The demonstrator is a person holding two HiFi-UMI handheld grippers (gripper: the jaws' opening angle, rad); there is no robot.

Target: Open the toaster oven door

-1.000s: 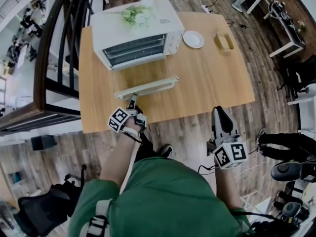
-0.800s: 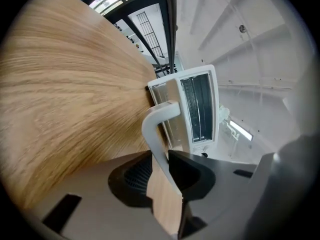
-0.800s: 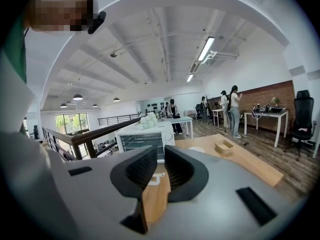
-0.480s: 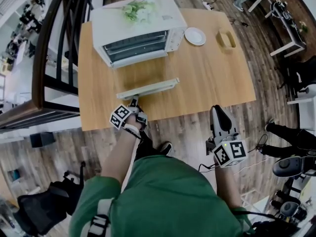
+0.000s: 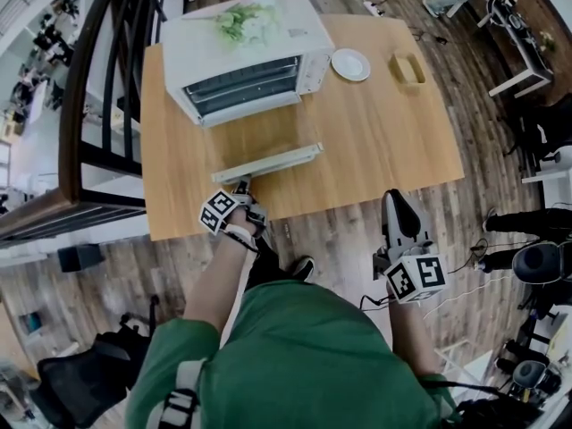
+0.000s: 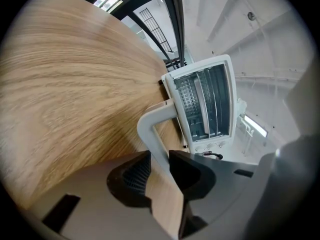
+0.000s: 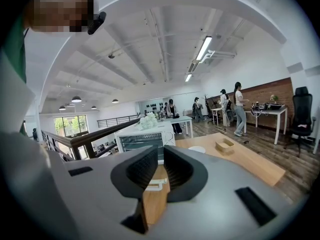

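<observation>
A white toaster oven (image 5: 246, 52) stands at the table's far left, its racks showing. Its glass door (image 5: 264, 137) lies swung down, about flat, over the wooden table (image 5: 375, 150). My left gripper (image 5: 241, 186) is shut on the left end of the door's white handle (image 5: 268, 162). In the left gripper view the handle bar (image 6: 150, 129) runs between the two dark pads of the left gripper (image 6: 160, 166), with the oven (image 6: 205, 106) beyond. My right gripper (image 5: 396, 199) hangs off the table's near edge. Its jaws are shut with nothing in them (image 7: 161, 166).
A white plate (image 5: 350, 64) and a small wooden tray (image 5: 407, 70) sit right of the oven. White flowers (image 5: 239, 18) lie on the oven's top. A black railing (image 5: 107, 105) runs along the table's left side. People stand far off by desks (image 7: 235, 106).
</observation>
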